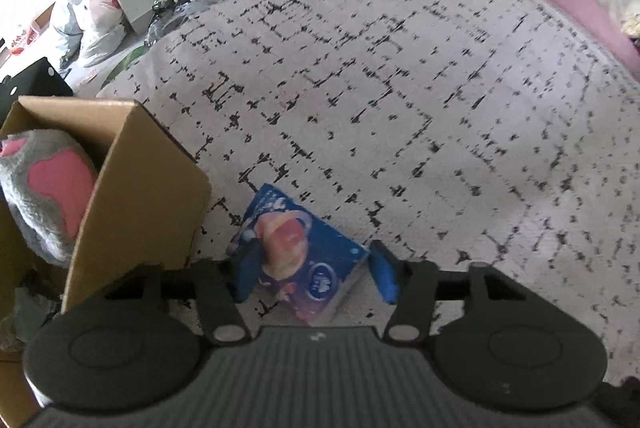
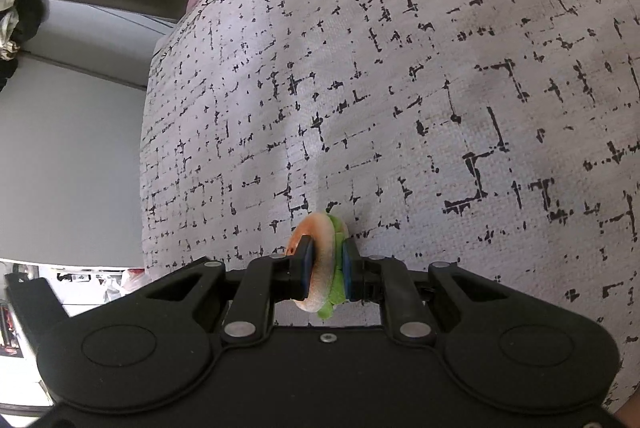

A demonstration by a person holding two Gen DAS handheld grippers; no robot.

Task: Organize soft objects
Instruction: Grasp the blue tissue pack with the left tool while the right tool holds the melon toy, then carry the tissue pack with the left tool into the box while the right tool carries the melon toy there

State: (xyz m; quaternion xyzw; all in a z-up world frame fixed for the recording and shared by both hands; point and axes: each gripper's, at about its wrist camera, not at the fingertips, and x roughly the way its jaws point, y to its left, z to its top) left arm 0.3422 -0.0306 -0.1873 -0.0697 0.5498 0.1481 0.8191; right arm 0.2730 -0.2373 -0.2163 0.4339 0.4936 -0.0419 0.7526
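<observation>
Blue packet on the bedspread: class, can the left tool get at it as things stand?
Probably yes: the blue packet already lies between the left tool's open fingers, with nothing covering it.

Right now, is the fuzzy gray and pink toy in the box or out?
In. The gray and pink plush toy sits inside the open cardboard box, behind its wall.

Left hand-held gripper point(image 1: 314, 274) parted, right hand-held gripper point(image 2: 326, 270) clamped

Both tools are built alike — a black plastic body with two round raised discs at the sides and paired linkage arms pinned by silver rivets. The left gripper point(image 1: 314, 274) is faced with a ribbed grey panel; blue pads are fitted to the right gripper point(image 2: 325, 270) — one screw is set centrally.
</observation>
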